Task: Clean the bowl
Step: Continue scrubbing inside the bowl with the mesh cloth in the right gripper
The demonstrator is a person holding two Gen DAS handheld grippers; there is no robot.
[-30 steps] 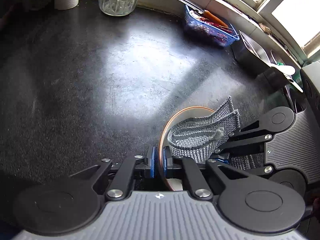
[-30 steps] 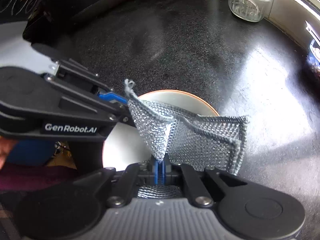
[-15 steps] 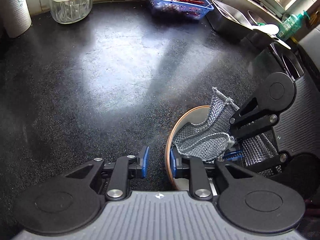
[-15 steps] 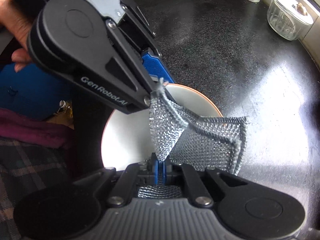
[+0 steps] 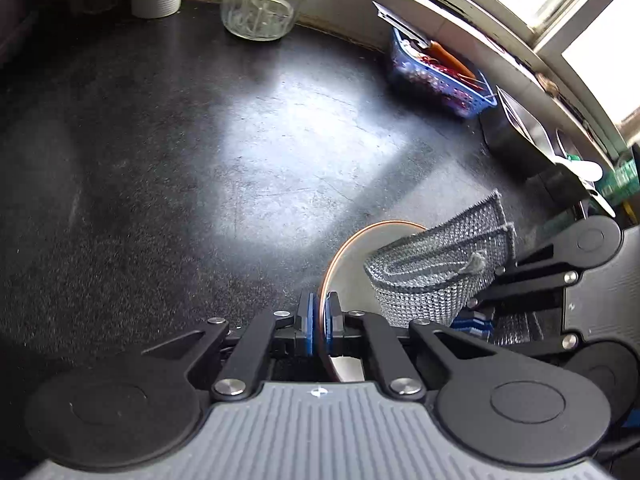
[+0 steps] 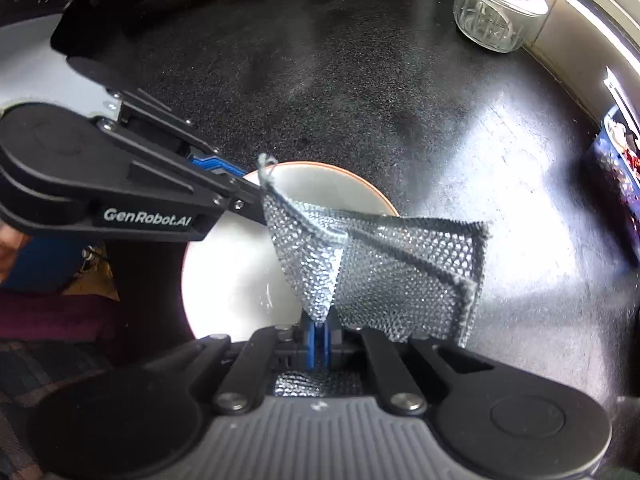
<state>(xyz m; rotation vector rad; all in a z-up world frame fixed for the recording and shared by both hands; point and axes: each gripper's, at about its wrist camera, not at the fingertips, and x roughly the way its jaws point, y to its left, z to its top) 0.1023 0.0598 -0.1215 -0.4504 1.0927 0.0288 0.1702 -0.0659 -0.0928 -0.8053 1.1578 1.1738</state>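
Bowl: the white bowl (image 6: 240,280) with an orange rim sits on the dark tabletop (image 5: 240,160), near the cameras and well apart from the glass jar (image 5: 264,4) at the far edge.
Left gripper: the left gripper (image 5: 319,322) has its blue pads pressed together on the bowl's near-left rim, one pad inside and one outside.
Right gripper: the right gripper (image 6: 319,334) is clamped on a lower corner of the grey mesh cloth (image 6: 380,264), which stands folded over the bowl's right side.
Cloth contact: whether the cloth touches the inner wall is hard to tell; it seems to hang just above it.
Risk, rim grip: the hold is on a thin, smooth rim, so a hard wipe could likely twist the bowl out of the pads or tip it.
Risk, cloth: only a corner is pinched, so the mesh may bunch up or pull free when dragged.
Risk, collision: the two grippers are close over the bowl, and a wide sweep to the left could knock them together.
Risk, slide: the tabletop looks slick, so a loose bowl could skid toward the blue basket (image 5: 436,76).
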